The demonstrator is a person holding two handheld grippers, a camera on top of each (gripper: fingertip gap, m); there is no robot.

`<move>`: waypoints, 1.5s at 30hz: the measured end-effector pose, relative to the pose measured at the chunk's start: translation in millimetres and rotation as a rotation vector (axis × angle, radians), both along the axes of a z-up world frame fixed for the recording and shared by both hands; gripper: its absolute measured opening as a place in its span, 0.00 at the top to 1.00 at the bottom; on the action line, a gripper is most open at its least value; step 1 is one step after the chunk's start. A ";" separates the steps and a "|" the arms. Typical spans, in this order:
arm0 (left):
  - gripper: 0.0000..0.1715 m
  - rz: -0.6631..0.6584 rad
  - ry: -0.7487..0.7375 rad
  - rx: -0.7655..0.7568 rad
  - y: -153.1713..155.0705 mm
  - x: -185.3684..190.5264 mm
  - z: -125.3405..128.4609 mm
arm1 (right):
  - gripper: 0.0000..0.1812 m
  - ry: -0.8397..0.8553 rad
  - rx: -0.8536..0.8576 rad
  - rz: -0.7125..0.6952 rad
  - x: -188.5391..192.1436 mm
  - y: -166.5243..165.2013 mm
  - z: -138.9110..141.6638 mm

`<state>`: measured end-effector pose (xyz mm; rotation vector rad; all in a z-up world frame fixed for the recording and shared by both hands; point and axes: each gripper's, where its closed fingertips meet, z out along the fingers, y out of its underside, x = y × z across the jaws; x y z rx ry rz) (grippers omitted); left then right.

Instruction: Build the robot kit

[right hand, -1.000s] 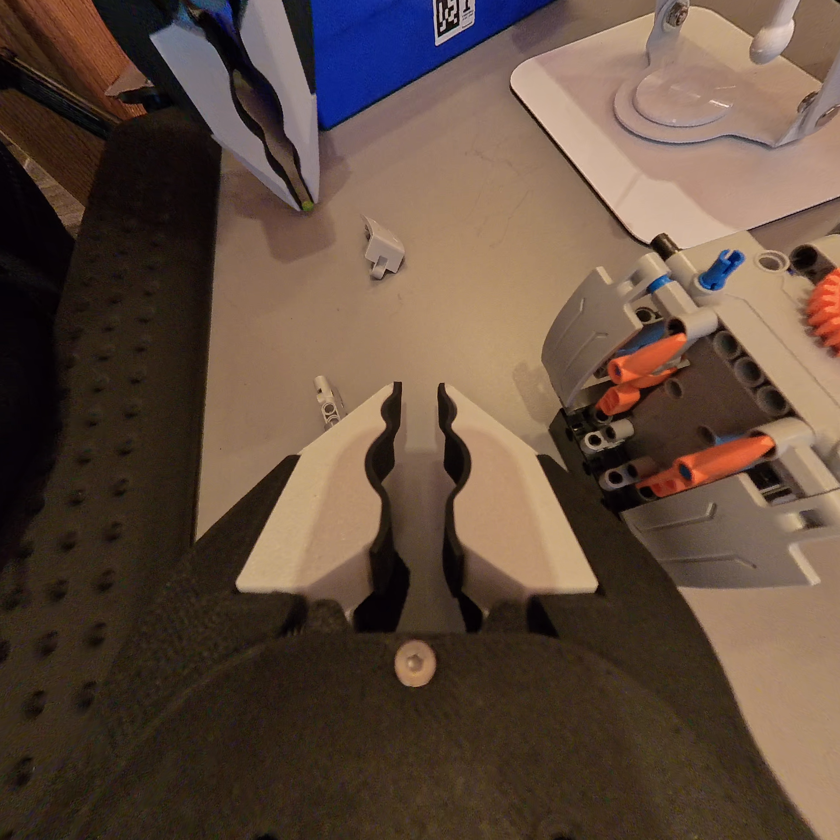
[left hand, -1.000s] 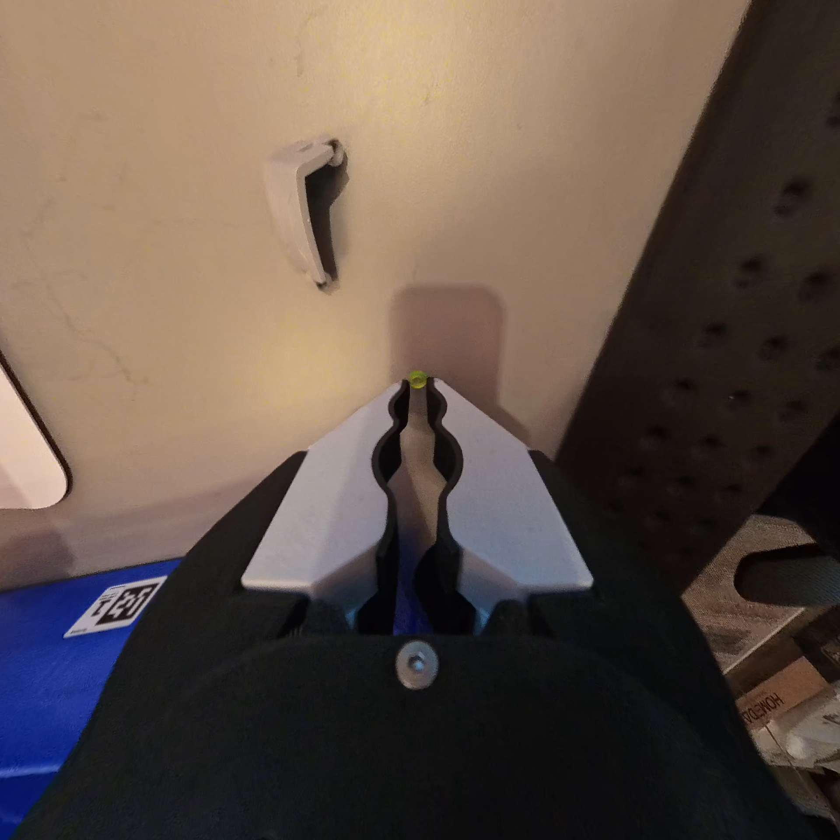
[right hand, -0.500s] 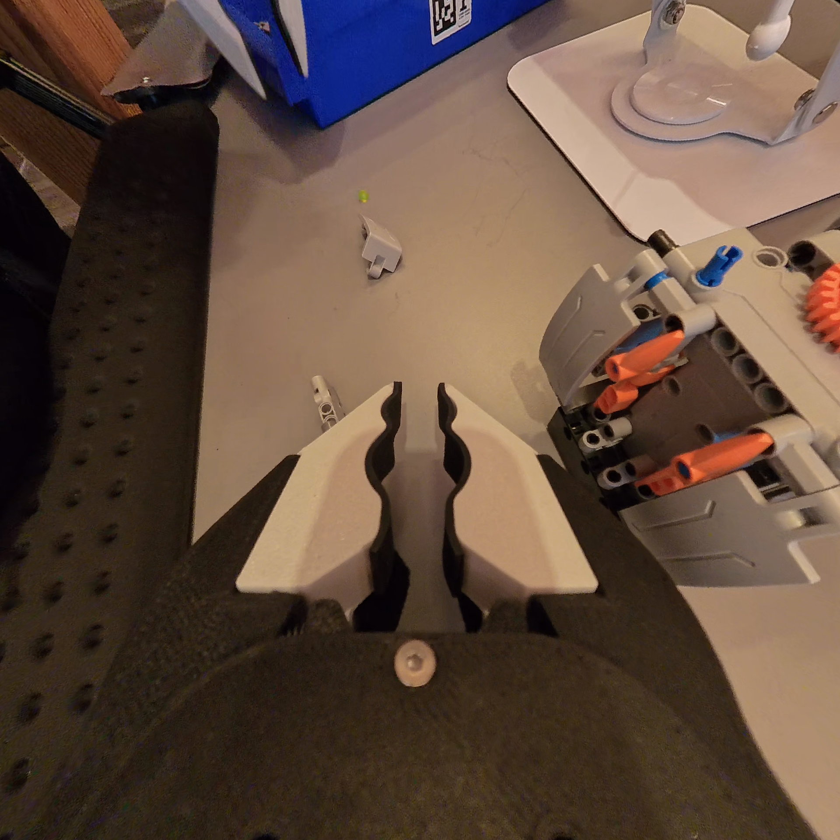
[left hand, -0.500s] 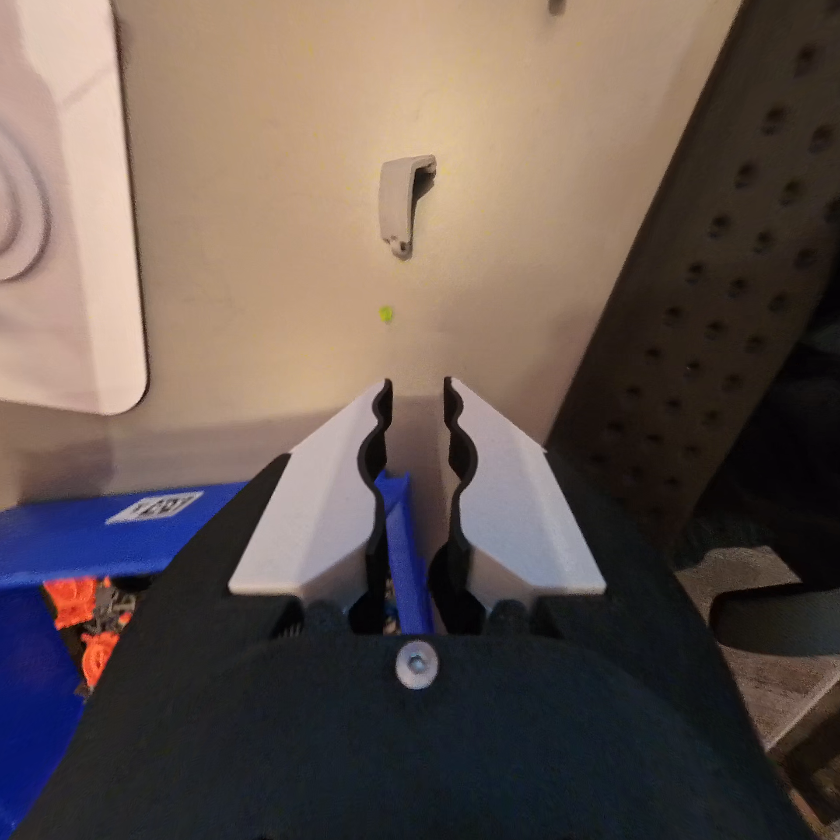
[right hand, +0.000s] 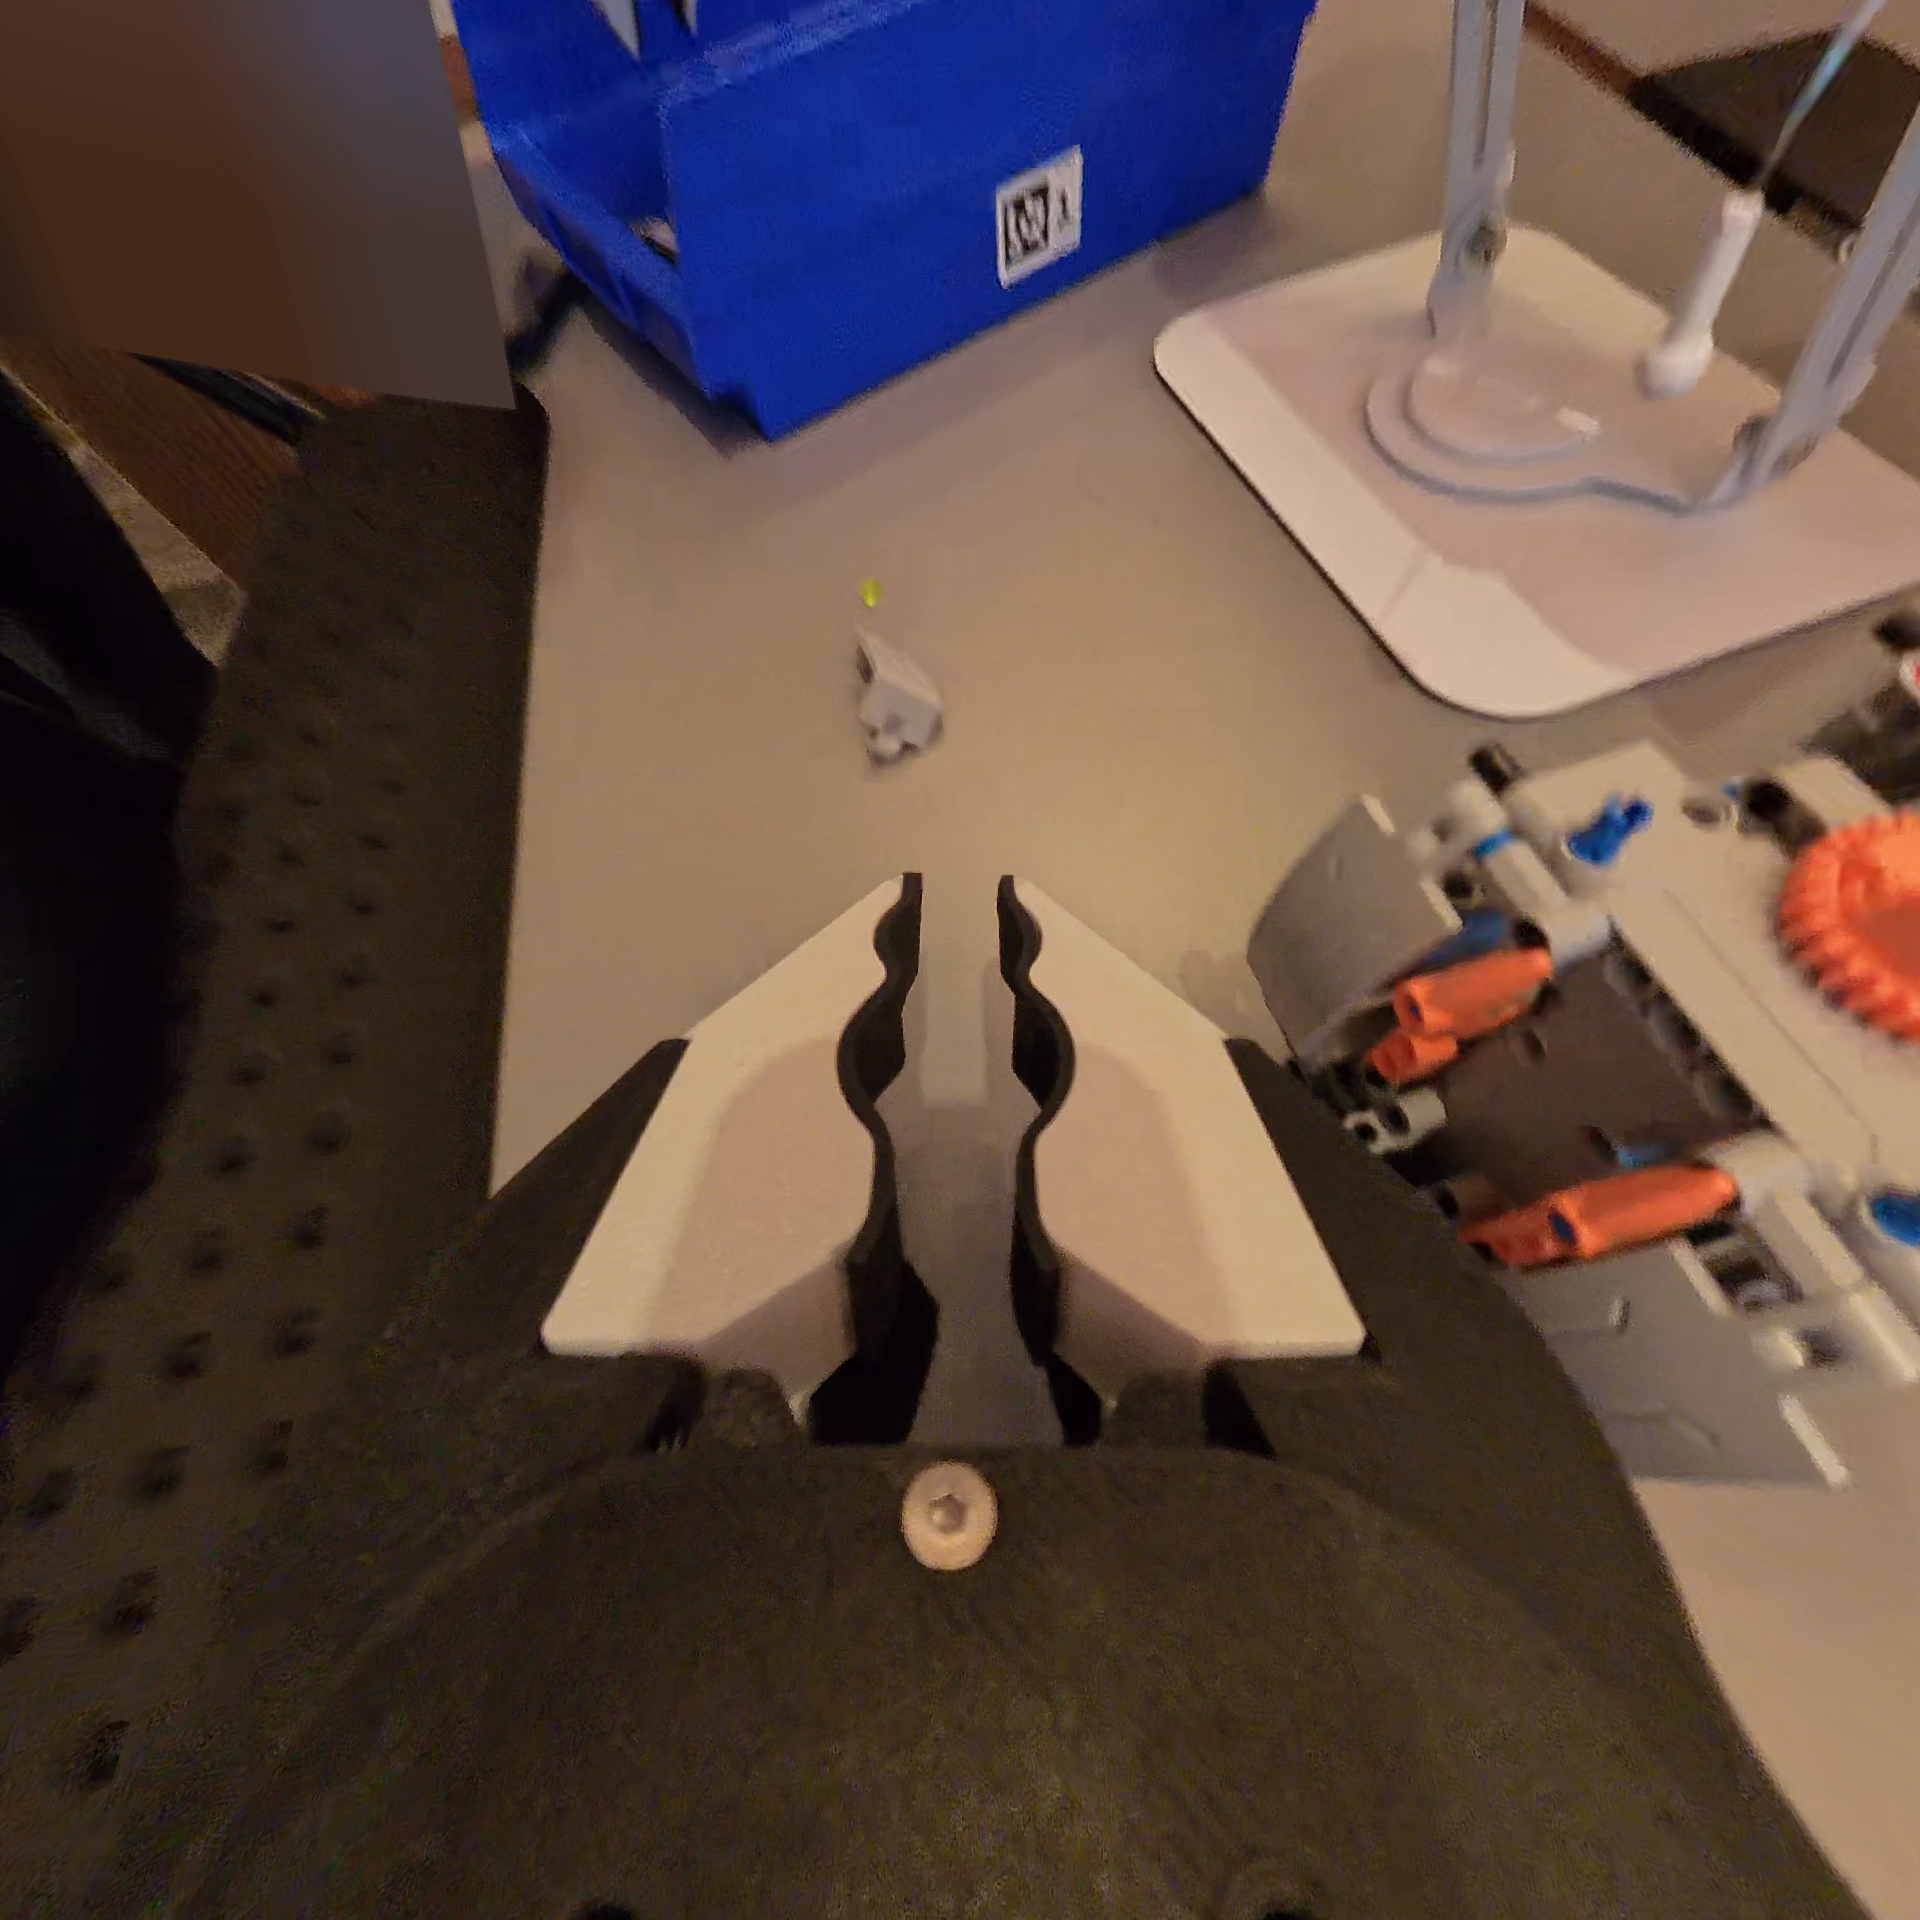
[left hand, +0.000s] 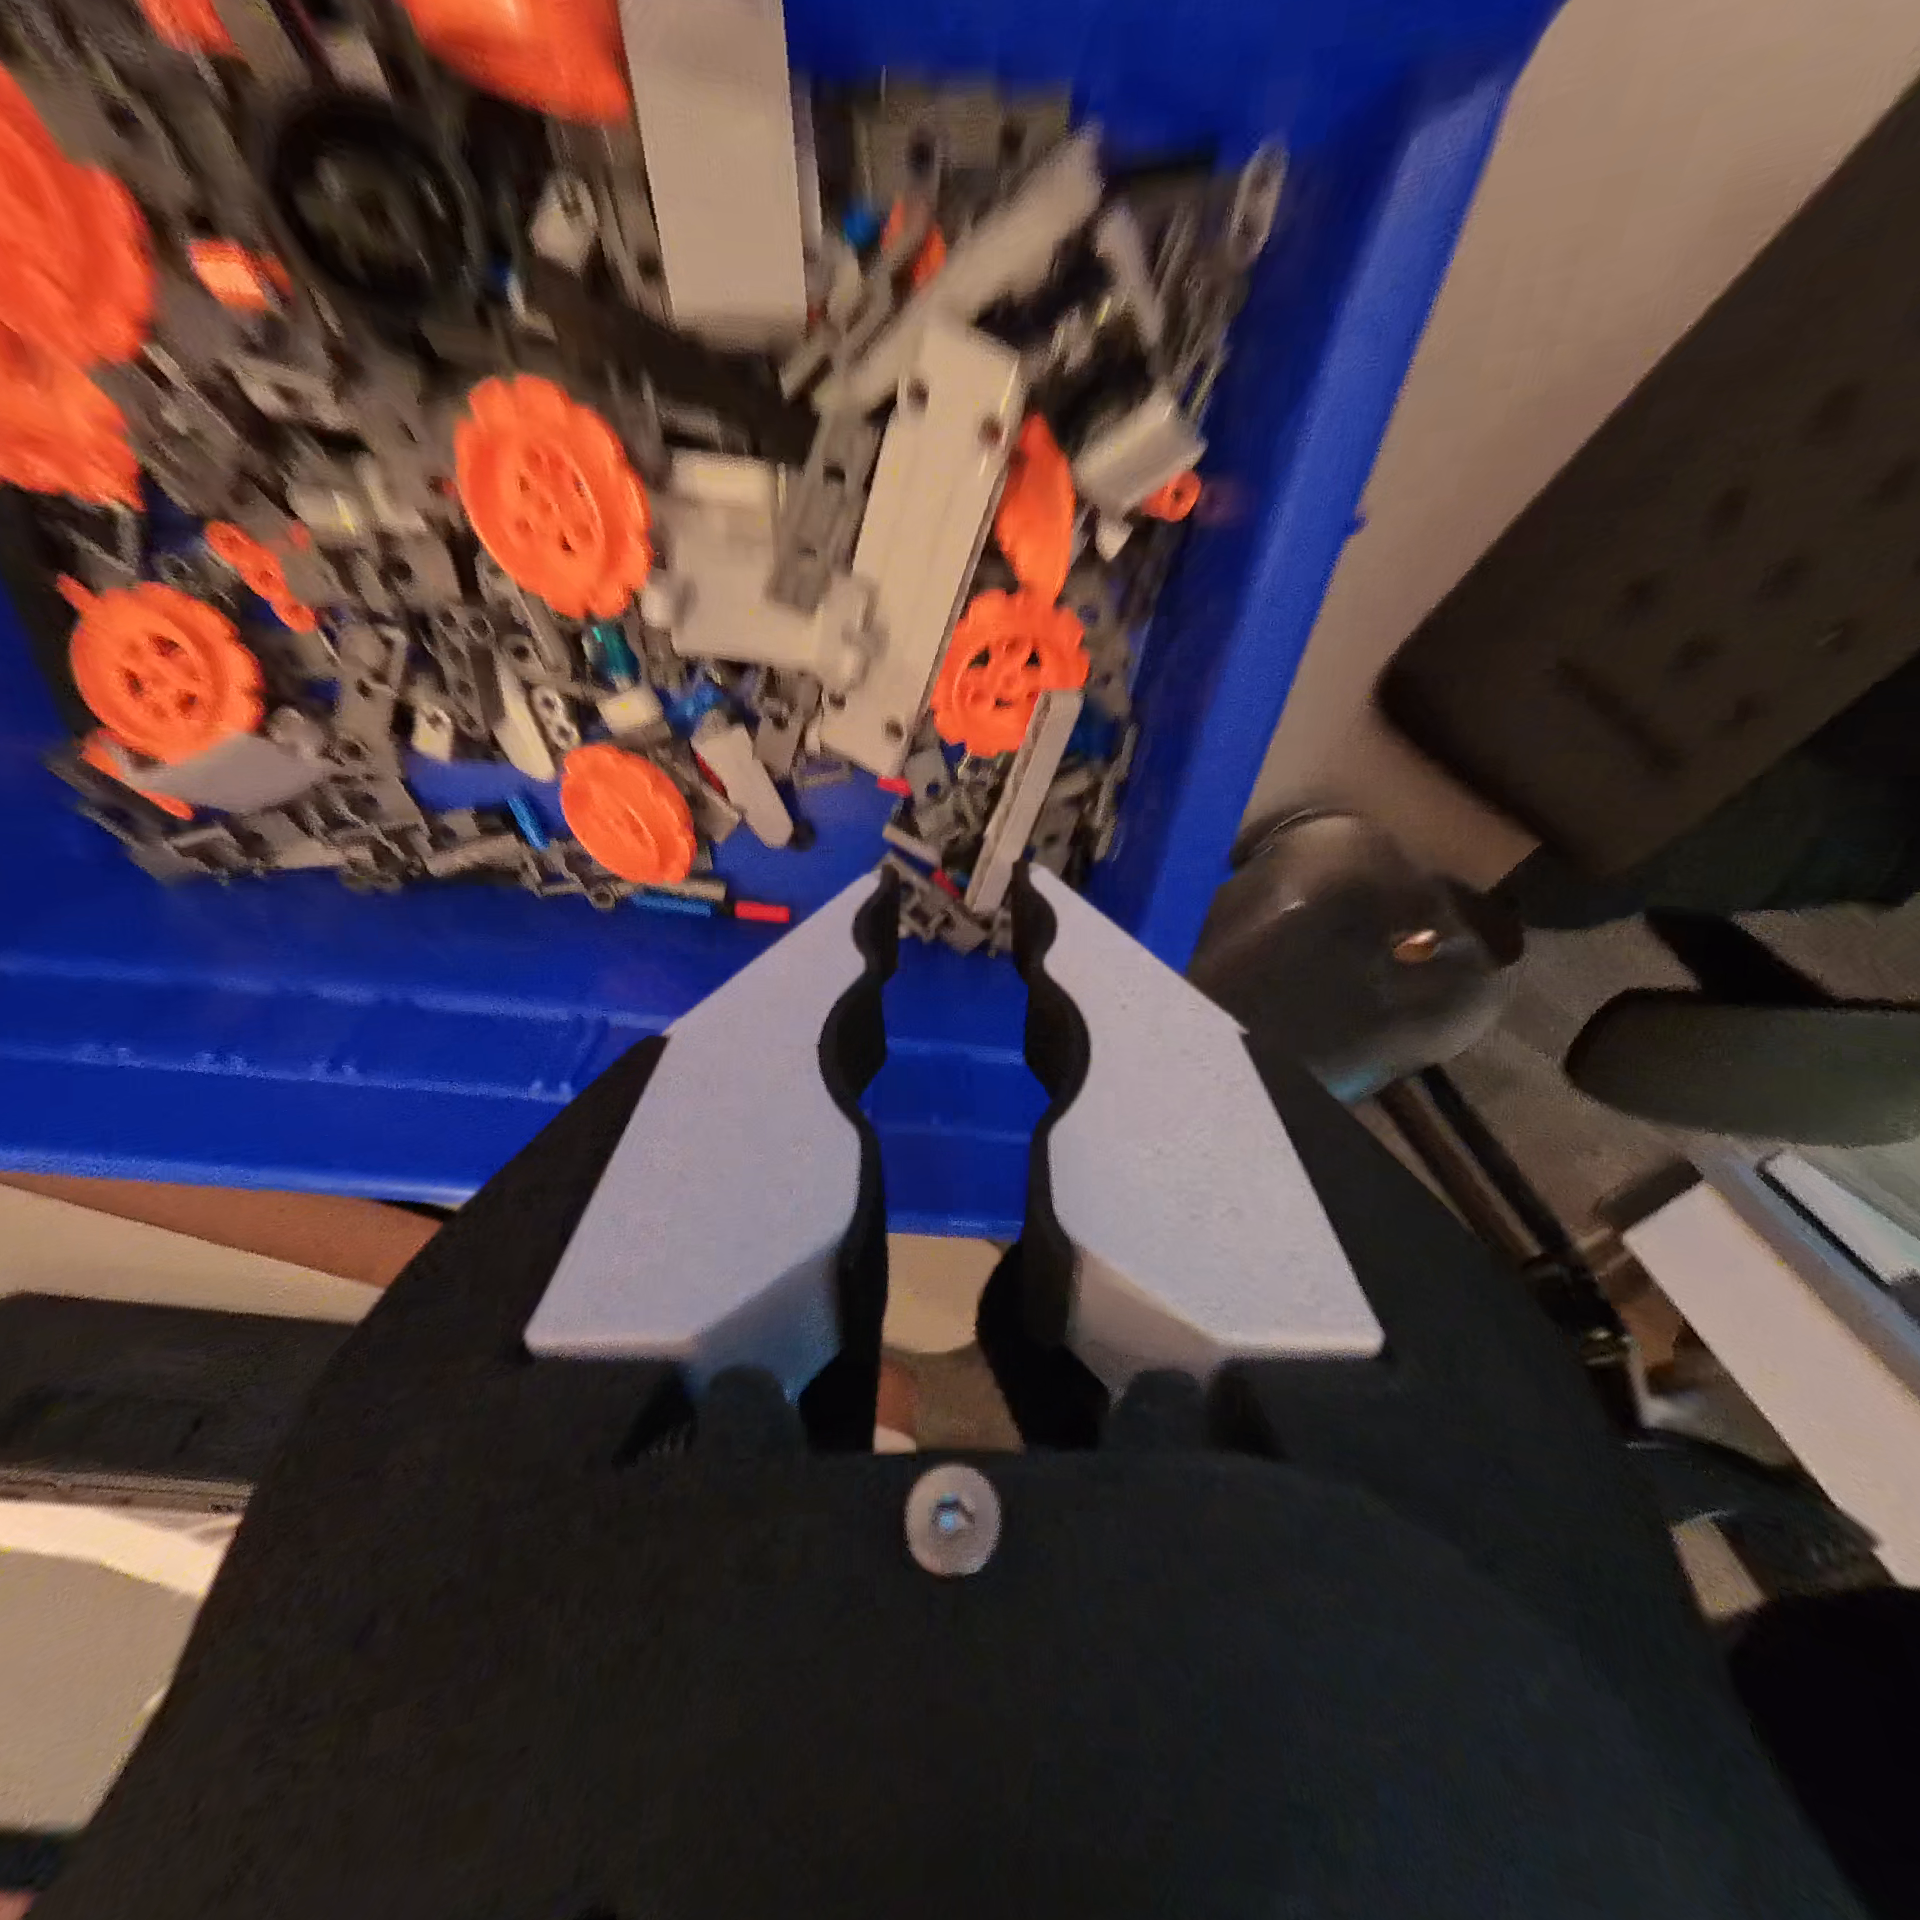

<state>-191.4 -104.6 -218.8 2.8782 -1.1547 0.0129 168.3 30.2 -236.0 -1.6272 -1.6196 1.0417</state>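
Lower centre, left gripper [left hand: 948,902]: I am hovering it, jaws apart, over the bin [left hand: 1278,582].
Parts [left hand: 551,499]: light, stiff, small; I would be pinching flat sides.
Right gripper [right hand: 958,883]: I am holding it apart, empty, beside the model [right hand: 1621,1101].

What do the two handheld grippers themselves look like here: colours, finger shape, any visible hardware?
Both match: the left gripper and right gripper have a textured black body, two pale grey wedge-shaped fingers lined with wavy black inner pads, and a silver screw centred below them. No cables show.
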 end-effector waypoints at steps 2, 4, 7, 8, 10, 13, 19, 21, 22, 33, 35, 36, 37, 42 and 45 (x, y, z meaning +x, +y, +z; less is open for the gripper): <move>0.89 -0.022 0.028 -0.054 -9.5 -10.3 -16.0 | 0.93 -0.004 0.024 0.001 -5.1 -2.8 4.2; 0.88 -0.009 0.062 -0.065 -8.1 -22.2 -24.8 | 0.93 -0.025 0.043 -0.003 -9.8 -3.6 2.5; 0.86 0.015 0.016 -0.065 0.0 -22.3 -28.6 | 0.93 -0.008 0.030 0.023 -23.0 -13.0 6.9; 0.84 0.014 0.016 -0.079 1.0 -21.6 -30.9 | 0.93 -0.006 0.033 0.031 -28.0 -15.9 7.7; 0.80 -0.033 0.029 -0.126 -1.7 -15.5 -38.9 | 0.93 0.001 0.033 0.045 -38.4 -21.4 9.5; 0.76 -0.115 0.048 -0.194 -9.1 -0.9 -51.5 | 0.93 0.010 0.020 0.071 -52.3 -30.5 10.6; 0.70 -0.093 0.190 -0.232 -12.6 -4.8 -69.7 | 0.93 0.016 -0.015 0.111 -72.7 -41.8 7.0; 0.70 -0.095 0.200 -0.201 -8.9 -3.0 -71.1 | 0.93 0.006 -0.015 0.124 -78.0 -44.8 3.4; 0.72 -0.074 0.177 -0.190 -6.6 -0.9 -72.1 | 0.93 0.000 -0.010 0.128 -79.4 -45.6 1.5; 0.86 0.034 0.155 -0.048 31.0 -31.1 -66.3 | 0.94 0.057 -0.005 0.105 -74.6 -38.0 9.3; 0.87 0.049 0.141 -0.024 35.3 -37.2 -58.3 | 0.93 0.064 -0.004 0.102 -73.2 -36.6 10.3; 0.85 0.053 0.134 -0.018 35.6 -39.5 -54.2 | 0.93 0.062 -0.002 0.097 -72.5 -35.4 9.7; 0.83 0.059 0.120 -0.012 35.7 -39.8 -50.1 | 0.93 0.060 0.001 0.093 -71.8 -34.0 9.4; 0.74 -0.021 -0.067 0.050 34.6 3.5 -31.1 | 0.93 0.064 0.014 0.080 -70.5 -31.1 10.9; 0.67 -0.071 -0.133 0.101 39.4 31.3 -28.4 | 0.93 0.063 0.016 0.080 -70.3 -30.9 10.5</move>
